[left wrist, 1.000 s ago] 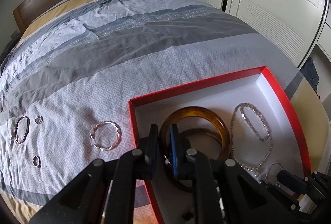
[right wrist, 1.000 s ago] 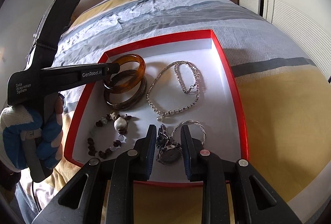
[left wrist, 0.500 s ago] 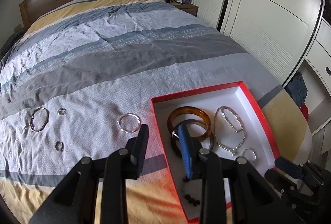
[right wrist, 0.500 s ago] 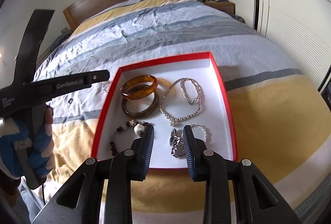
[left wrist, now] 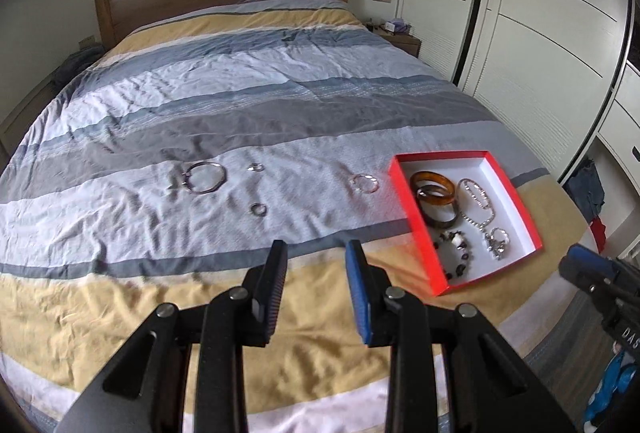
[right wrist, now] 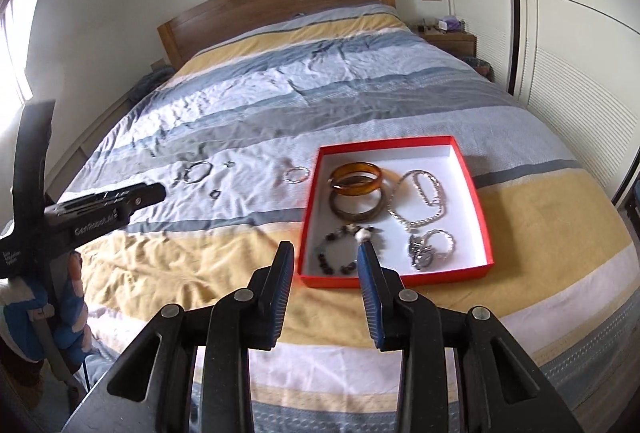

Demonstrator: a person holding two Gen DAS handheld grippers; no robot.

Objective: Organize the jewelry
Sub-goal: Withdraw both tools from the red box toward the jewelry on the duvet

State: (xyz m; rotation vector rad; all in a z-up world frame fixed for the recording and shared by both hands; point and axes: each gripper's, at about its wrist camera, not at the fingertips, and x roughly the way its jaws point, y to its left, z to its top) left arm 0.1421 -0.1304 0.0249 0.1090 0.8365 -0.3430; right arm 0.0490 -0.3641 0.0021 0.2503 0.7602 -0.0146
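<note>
Left gripper (left wrist: 316, 289): hung released over the yellow stripe, nothing between the jaws.
Right gripper (right wrist: 326, 285): stood parted and empty at the near edge of the red box (right wrist: 474, 185).
Box contents: beaded bracelet (right wrist: 340, 249) nearest; two amber bangles (right wrist: 356, 177) and a chain necklace (right wrist: 420, 201) farther in.
Loose pieces: lay on the bed (left wrist: 280, 105) left of the box: twisted bangle (left wrist: 364, 184) just beside it, small ring (left wrist: 259, 209), second small ring (left wrist: 254, 166), large hoop bracelet (left wrist: 204, 177) well apart.
Step judged: fetch of the twisted bangle.
Advice: best approached low with one pad slipped under the rim, without pinching the cloth.
</note>
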